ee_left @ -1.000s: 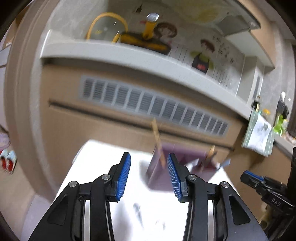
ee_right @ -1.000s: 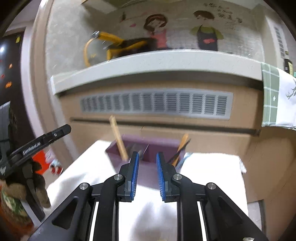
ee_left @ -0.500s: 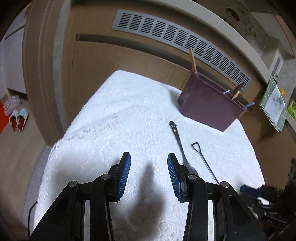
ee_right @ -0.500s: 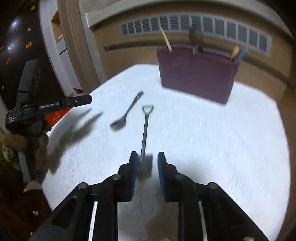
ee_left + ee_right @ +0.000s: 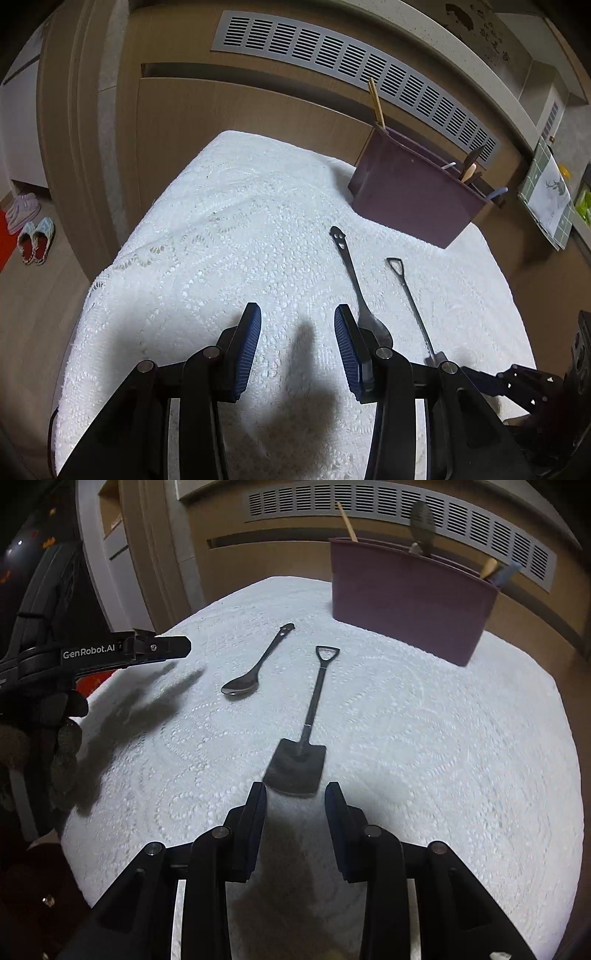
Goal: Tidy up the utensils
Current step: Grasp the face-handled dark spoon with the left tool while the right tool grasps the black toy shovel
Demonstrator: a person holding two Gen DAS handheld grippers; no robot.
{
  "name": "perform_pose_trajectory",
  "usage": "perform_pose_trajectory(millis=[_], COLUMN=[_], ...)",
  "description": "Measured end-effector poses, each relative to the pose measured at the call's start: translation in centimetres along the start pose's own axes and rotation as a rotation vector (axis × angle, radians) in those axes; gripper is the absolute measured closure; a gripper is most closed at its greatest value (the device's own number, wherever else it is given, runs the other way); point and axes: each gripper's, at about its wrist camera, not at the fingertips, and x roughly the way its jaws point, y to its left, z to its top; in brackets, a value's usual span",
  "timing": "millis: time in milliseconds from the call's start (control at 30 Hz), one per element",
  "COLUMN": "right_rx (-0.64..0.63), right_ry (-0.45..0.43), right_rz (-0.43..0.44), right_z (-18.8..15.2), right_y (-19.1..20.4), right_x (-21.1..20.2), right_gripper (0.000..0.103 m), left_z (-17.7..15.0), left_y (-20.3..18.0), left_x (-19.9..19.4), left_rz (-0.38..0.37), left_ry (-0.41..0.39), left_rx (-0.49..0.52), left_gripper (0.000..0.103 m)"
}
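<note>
Right gripper (image 5: 295,805), jaws opening and empty, hovers just short of the shovel-shaped spoon (image 5: 297,764) lying flat on the white cloth (image 5: 443,757); best to straddle its handle squarely before squeezing.

The one clear text is "GenRobot.AI", in white letters on the black side of the left gripper (image 5: 162,648), seen in the right wrist view at the picture's left side. In the left wrist view a wall panel (image 5: 491,33) above the counter at the top right carries dark handwritten-looking characters, perhaps Korean, too small and skewed to read. The hanging towel (image 5: 550,195) at the right edge bears a deer drawing but no legible words.
</note>
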Motion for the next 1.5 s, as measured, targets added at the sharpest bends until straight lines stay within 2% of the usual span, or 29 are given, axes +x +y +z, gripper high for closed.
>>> perform_pose_trajectory(millis=[133,367,467,533,567,633,733,933,1100,1300,1367,1400,1500], right_rx=[0.025,0.177,0.176,0.171,0.166,0.171,0.178,0.158,0.226,0.311,0.333,0.342,0.356], right_ry=[0.013,0.013,0.015,0.014,0.012,0.000,-0.013,-0.153,-0.295,-0.366,-0.378,-0.378,-0.387], right_rz=[-0.026,-0.084,-0.103,-0.086,-0.079,-0.090,-0.069,-0.152,-0.195,-0.200,-0.201,-0.196,-0.192], right_z=[1.0,2.2,2.3,2.1,2.1,1.8,1.5,1.4,2.9,3.9,3.9,3.8,3.3], right_y=[0.5,0.6,1.0,0.8,0.7,0.6,-0.3,-2.8,-6.3,-9.2,-9.8,-10.1,-10.3], right_x=[0.8,1.8,2.0,1.8,1.7,1.4,0.9,-2.8,-7.0,-8.7,-9.0,-9.0,-9.0], right_gripper=[0.066,0.057,0.056,0.055,0.056,0.069,0.073,0.074,0.075,0.078,0.096,0.099,0.098], left_z=[-0.1,-0.3,-0.3,-0.3,-0.3,-0.3,-0.3,-0.4,-0.7,-1.8,-2.0,-1.9,-1.6], left_y=[0.0,-0.3,-0.3,-0.4,-0.4,-0.5,-0.7,-1.4,-2.6,-5.5,-6.3,-6.5,-7.0], left_x=[0.1,0.1,-0.1,-0.2,-0.3,-0.5,-0.7,-0.7,-0.5,0.8,2.0,2.5,4.2], left_rz=[0.008,0.023,0.022,0.020,0.018,0.016,0.013,0.007,-0.017,-0.034,-0.026,-0.017,0.029], left_ry=[0.003,0.004,0.000,-0.005,-0.007,-0.011,-0.014,-0.009,-0.010,0.013,0.042,0.052,0.087], left_rx=[-0.001,0.012,0.016,0.018,0.018,0.023,0.029,0.051,0.078,0.164,0.168,0.168,0.167], left_gripper=[0.060,0.060,0.060,0.060,0.060,0.060,0.060,0.060,0.060,0.060,0.060,0.060,0.060])
